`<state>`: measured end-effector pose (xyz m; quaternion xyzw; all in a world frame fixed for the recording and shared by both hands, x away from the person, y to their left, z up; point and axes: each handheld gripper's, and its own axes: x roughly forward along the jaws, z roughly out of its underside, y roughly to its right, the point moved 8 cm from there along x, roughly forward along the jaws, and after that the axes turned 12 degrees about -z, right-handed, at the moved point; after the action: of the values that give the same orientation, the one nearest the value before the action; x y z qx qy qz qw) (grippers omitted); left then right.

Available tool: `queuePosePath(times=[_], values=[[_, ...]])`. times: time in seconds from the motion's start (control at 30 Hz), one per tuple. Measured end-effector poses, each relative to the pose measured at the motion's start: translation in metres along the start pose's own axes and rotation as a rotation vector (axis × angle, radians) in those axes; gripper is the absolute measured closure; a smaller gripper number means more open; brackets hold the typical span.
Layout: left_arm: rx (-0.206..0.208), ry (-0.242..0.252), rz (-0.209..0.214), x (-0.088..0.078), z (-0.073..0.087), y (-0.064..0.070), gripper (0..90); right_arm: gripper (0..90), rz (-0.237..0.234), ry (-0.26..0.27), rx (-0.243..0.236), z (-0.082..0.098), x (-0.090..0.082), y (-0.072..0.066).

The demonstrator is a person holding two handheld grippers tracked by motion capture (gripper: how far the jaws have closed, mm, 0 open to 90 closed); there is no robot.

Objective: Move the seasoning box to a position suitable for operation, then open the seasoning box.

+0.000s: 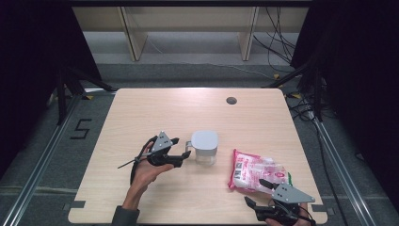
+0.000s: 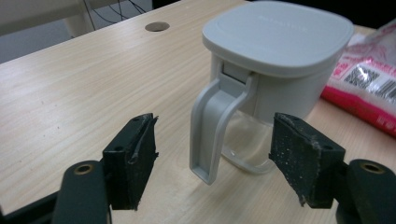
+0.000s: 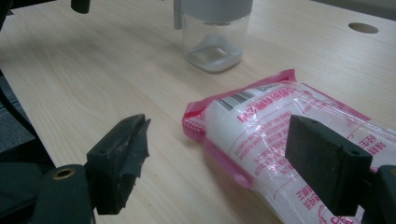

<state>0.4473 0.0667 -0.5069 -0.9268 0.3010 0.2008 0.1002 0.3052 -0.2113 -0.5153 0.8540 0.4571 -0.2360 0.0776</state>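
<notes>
Container (image 2: 275, 56), clear-bodied with a grey lid and a grey handle (image 2: 217, 128), stands upright near the middle of the table (image 1: 141, 108); the left gripper (image 1: 179, 150) sits just to its left, jaws apart and aimed either side of the handle, apparently lined up for a grasp there. Right gripper (image 3: 233, 158), jaws likewise apart and holding nothing, hovers at the near right edge over a pink-and-white sealed bag (image 3: 275, 121) lying flat just right of the container.
</notes>
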Motion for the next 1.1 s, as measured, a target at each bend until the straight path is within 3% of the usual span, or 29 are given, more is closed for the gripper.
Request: queuePosePath(times=[0.23, 0.3, 0.5, 0.6, 0.63, 0.67, 0.73, 0.77, 0.8, 0.87, 0.97, 1.03, 1.07, 1.1], values=[[-0.023, 0.013, -0.003, -0.009, -0.013, 0.007, 27.3, 21.9, -0.009, 0.003, -0.008, 0.000, 0.001, 0.000], [-0.066, 0.021, -0.004, -0.011, -0.018, 0.008, 26.2, 21.9, -0.009, -0.007, 0.026, 0.001, 0.000, -0.002], [-0.080, 0.049, -0.033, -0.019, -0.032, 0.010, 27.5, 21.9, -0.005, 0.005, 0.023, 0.001, 0.000, 0.000], [-0.069, 0.082, -0.015, -0.022, -0.039, 0.014, 33.9, 21.9, -0.021, -0.005, 0.023, 0.002, 0.001, -0.002], [-0.069, 0.084, -0.021, -0.023, -0.042, 0.014, 35.9, 21.9, -0.006, -0.009, 0.016, 0.002, 0.000, -0.001], [-0.073, 0.095, -0.011, -0.023, -0.044, 0.015, 45.0, 21.9, 0.004, -0.007, 0.023, 0.002, 0.000, -0.001], [-0.095, 0.109, 0.004, -0.023, -0.047, 0.015, 46.9, 22.0, 0.001, -0.004, -0.001, 0.001, 0.001, 0.001], [-0.089, 0.116, 0.011, -0.022, -0.049, 0.015, 58.3, 21.9, -0.016, -0.011, 0.005, 0.002, 0.002, 0.000], [-0.095, 0.124, 0.016, -0.022, -0.050, 0.016, 58.3, 21.9, -0.016, -0.011, 0.005, 0.002, 0.002, 0.000], [-0.068, 0.125, 0.003, -0.020, -0.051, 0.016, 69.9, 21.9, -0.015, -0.014, 0.016, 0.002, 0.001, 0.000], [-0.055, 0.149, 0.030, -0.016, -0.053, 0.019, 82.6, 21.8, -0.006, -0.020, 0.019, 0.003, 0.000, 0.001], [-0.072, 0.152, 0.026, -0.012, -0.054, 0.019, 86.1, 21.8, -0.003, -0.012, 0.017, 0.002, 0.000, 0.001], [-0.057, 0.150, 0.025, -0.010, -0.054, 0.019, 88.4, 21.8, -0.003, -0.005, 0.032, 0.002, 0.000, -0.001], [-0.054, 0.148, 0.029, -0.007, -0.053, 0.020, 89.2, 21.8, 0.002, 0.003, 0.007, 0.002, 0.001, 0.001]])
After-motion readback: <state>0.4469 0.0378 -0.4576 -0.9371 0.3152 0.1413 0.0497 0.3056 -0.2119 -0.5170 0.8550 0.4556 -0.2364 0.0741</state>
